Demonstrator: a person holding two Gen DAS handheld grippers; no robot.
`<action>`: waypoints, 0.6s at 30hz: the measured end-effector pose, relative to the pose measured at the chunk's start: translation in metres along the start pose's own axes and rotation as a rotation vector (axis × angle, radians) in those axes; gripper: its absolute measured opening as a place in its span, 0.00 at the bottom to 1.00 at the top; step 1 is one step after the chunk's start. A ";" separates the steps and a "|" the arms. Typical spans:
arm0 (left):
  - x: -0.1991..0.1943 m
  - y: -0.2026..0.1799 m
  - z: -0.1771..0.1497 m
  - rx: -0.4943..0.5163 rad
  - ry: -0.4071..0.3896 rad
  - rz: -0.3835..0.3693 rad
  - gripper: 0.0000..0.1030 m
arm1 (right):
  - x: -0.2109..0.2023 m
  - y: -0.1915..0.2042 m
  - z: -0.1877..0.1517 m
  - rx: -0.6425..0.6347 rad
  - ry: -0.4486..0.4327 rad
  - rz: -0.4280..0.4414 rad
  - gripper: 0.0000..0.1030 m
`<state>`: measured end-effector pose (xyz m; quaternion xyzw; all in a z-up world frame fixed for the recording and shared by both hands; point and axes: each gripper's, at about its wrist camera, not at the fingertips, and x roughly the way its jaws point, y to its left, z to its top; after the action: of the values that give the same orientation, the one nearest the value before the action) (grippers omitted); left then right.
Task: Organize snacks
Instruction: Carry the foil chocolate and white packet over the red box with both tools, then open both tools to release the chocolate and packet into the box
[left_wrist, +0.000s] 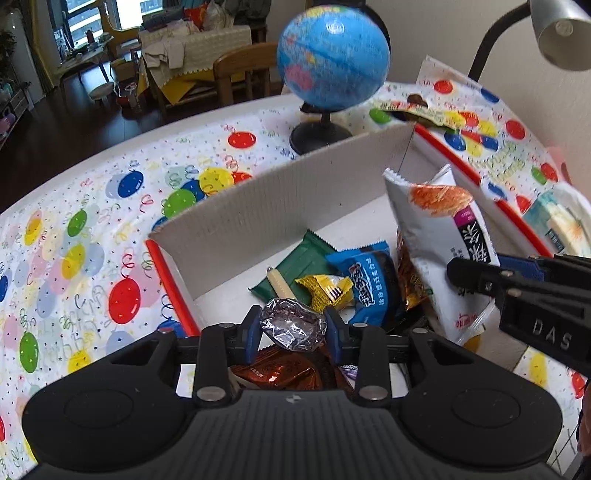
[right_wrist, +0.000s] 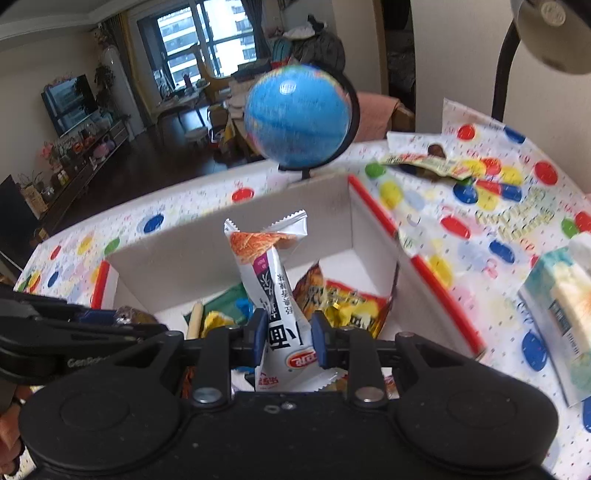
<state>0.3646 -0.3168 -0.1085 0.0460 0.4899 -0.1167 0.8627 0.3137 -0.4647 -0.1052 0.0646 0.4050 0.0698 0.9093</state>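
While clamped in left tongs (left_wrist: 293, 325), foil snack (left_wrist: 291, 323) (over box (left_wrist: 258, 206))

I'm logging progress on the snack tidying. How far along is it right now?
Done: several snacks already lie in the cardboard box, among them a blue packet and a green packet. In hand: the left gripper holds a silver foil snack and the right gripper a white packet, both over the box. Left: a wrapper beside the globe.
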 end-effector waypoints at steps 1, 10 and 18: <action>0.003 -0.001 0.000 0.005 0.008 0.001 0.34 | 0.003 -0.001 -0.002 -0.003 0.008 -0.002 0.24; 0.018 -0.011 0.000 0.055 0.022 0.028 0.34 | 0.013 -0.004 -0.012 0.003 0.041 -0.003 0.27; 0.012 -0.011 0.000 0.062 0.005 0.033 0.51 | 0.009 -0.006 -0.014 0.014 0.039 0.002 0.34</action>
<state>0.3673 -0.3288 -0.1184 0.0810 0.4873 -0.1177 0.8615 0.3100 -0.4677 -0.1219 0.0697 0.4233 0.0691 0.9007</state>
